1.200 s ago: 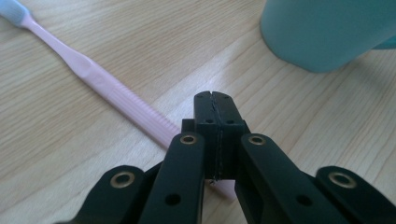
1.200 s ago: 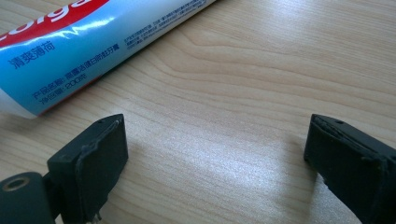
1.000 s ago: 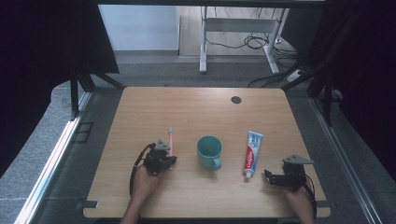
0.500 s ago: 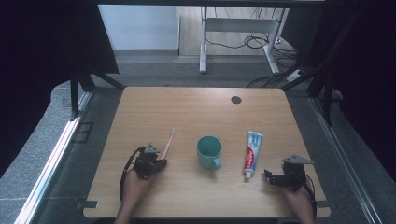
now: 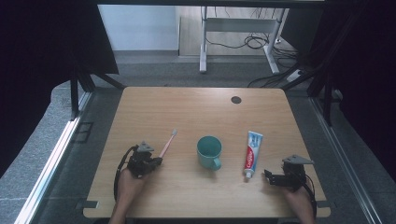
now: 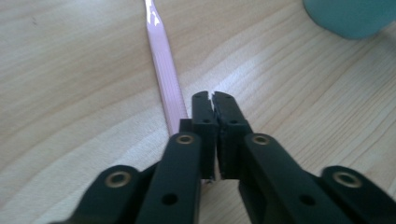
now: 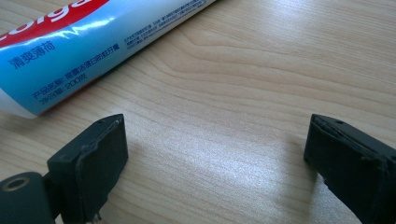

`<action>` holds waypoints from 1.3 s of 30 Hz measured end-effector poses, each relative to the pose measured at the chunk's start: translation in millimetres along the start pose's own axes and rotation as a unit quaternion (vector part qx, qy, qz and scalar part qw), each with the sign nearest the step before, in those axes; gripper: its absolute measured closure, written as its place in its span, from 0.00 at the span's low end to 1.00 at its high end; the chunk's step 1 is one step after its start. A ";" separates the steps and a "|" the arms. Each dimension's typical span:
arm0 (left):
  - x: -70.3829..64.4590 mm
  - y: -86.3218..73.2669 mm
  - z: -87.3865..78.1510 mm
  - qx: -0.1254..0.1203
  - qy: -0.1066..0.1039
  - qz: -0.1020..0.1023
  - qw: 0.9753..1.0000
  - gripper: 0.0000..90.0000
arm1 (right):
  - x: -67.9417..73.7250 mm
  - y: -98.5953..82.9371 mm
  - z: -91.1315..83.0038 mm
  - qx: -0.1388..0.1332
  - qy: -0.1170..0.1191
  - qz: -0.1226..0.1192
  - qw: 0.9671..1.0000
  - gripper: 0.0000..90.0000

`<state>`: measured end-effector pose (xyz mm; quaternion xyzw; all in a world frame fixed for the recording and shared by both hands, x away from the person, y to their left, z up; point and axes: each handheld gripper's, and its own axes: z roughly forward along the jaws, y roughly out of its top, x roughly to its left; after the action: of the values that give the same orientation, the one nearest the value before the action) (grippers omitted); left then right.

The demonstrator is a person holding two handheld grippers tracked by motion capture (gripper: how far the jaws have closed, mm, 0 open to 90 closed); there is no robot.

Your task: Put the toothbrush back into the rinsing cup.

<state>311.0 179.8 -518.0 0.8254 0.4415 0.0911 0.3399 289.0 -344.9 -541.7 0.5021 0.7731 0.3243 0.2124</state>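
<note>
**Low on the desk, two tongs and three bathroom things**

At the near edge of the desk (image 5: 196,100) I hold my left tongs (image 6: 212,100) pressed together with nothing between them; the jaws meet flat, and the pink toothbrush (image 6: 163,70) lies on the wood just beside them at about ten o'clock, its handle running away toward twelve. From above, the left tongs (image 5: 156,161) sit at the handle end of the toothbrush (image 5: 168,143), close by but not gripping it. I judge that I am lined up along the handle so that a spread and a pinch would take it near its end.

My right tongs (image 7: 215,140) are spread wide, bare wood between the jaws, holding nothing. The toothpaste tube (image 7: 88,44) lies at about eleven o'clock from them, apart from the near jaw. Seen from above, the right tongs (image 5: 270,177) rest at about four o'clock of the toothpaste tube (image 5: 252,149), whose cap end points back toward me, which makes for a short reach.

Between the two things stands the teal cup (image 5: 209,151), upright and open-mouthed, handle toward me; I judge it is there to receive them.
</note>
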 end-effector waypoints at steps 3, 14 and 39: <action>2.7 4.3 -1.4 0.014 0.011 -0.001 1.000 0.87 | 0.0 0.0 0.0 0.000 0.000 0.000 1.000 0.06; 16.3 23.7 2.7 0.091 0.027 -0.018 0.995 0.65 | 0.0 0.0 0.0 0.000 0.000 0.000 1.000 0.06; 19.9 81.9 35.4 0.240 0.041 -0.024 0.970 0.59 | -0.2 0.0 0.0 0.000 0.000 0.000 1.000 0.06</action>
<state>393.3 147.5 -495.2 0.8675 0.4838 0.0080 0.1156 289.1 -345.0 -541.7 0.5020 0.7732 0.3243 0.2119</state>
